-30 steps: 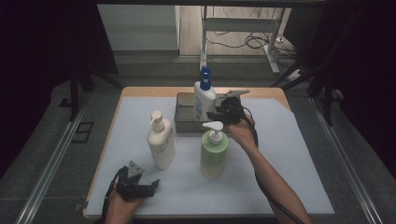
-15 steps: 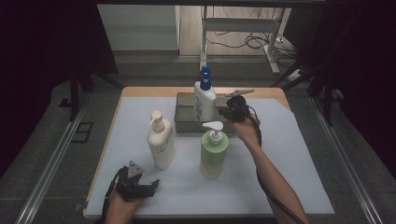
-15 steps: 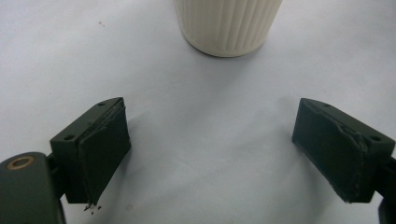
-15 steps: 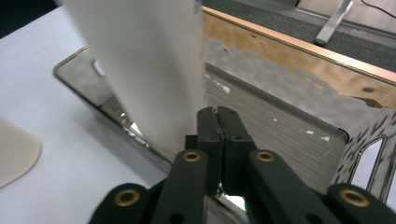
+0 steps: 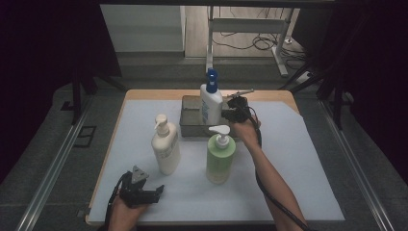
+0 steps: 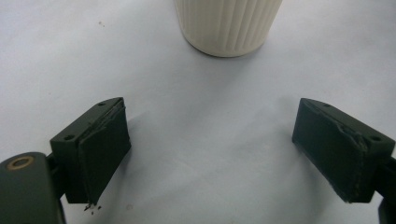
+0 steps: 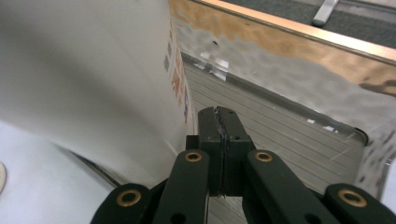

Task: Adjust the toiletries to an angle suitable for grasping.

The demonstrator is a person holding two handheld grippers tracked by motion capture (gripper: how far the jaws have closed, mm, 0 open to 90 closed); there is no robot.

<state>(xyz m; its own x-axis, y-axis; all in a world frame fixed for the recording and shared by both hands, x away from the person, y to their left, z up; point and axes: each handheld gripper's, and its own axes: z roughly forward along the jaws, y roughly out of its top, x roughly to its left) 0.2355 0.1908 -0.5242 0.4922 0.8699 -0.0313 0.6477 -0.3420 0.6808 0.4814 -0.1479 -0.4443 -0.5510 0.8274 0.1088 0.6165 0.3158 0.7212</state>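
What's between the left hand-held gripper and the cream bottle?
Nothing: just bare white mat between the left hand-held gripper and the cream bottle, seen in the left gripper view.

table (image 5: 144, 94) | white sheet (image 5: 298, 192) | metal tray (image 5: 190, 126), cream bottle (image 5: 165, 149), green bottle (image 5: 220, 161)

Right gripper (image 5: 231, 109): arm stretched forward across the table, forearm bare, cable trailing along it. Its jaws have just been closing; the pads now meet face to face with nothing between them. Left gripper (image 5: 153, 191): held low at the near edge, hand (image 5: 126, 211) under it, jaws spread wide, empty.
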